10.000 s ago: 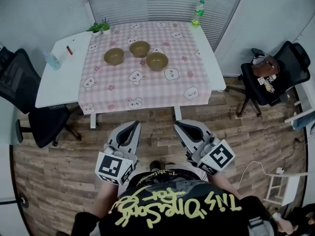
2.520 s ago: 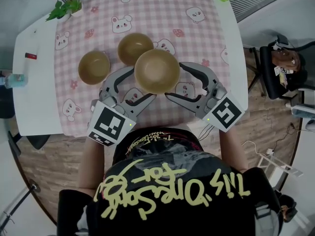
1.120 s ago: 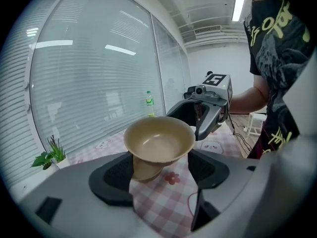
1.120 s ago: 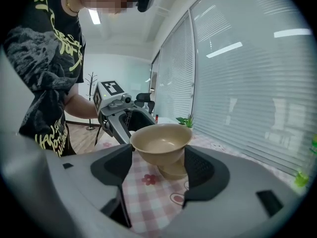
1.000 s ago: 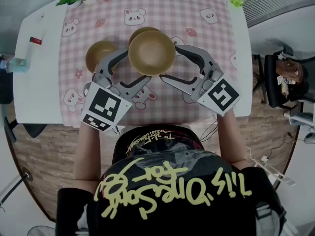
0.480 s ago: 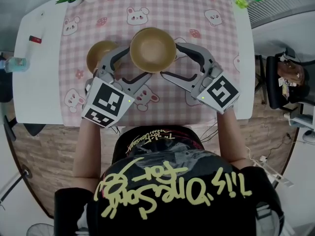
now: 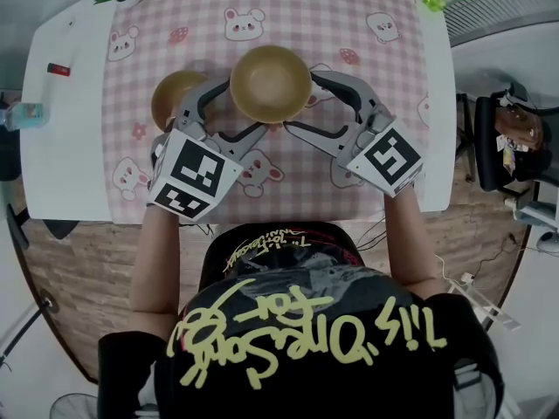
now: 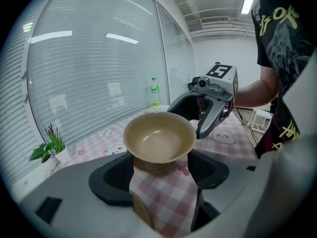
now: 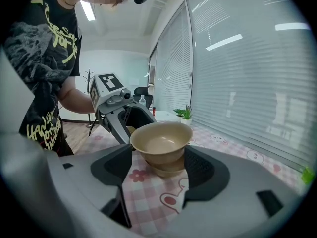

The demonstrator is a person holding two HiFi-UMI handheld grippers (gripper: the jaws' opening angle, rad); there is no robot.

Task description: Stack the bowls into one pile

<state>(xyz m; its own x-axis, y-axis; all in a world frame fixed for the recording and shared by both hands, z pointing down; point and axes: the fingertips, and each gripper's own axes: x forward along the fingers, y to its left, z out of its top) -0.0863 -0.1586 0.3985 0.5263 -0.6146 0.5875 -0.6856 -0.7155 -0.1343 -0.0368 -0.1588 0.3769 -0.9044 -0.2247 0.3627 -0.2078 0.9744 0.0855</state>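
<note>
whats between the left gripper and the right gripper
The top bowl, set over a second bowl, fills the gap between the left gripper and the right gripper; each one's jaws straddle it. The head view shows it best.

A black short-sleeved T-shirt (image 7: 288, 273) printed with large yellow-green hand-drawn lettering (image 7: 306, 356) is worn, while the left gripper (image 7: 243, 105) and right gripper (image 7: 300, 101) are built as pale grey shells with black-padded fingers (image 8: 111, 177), each fitted with a white cube (image 7: 194, 175) of black square markers.
</note>
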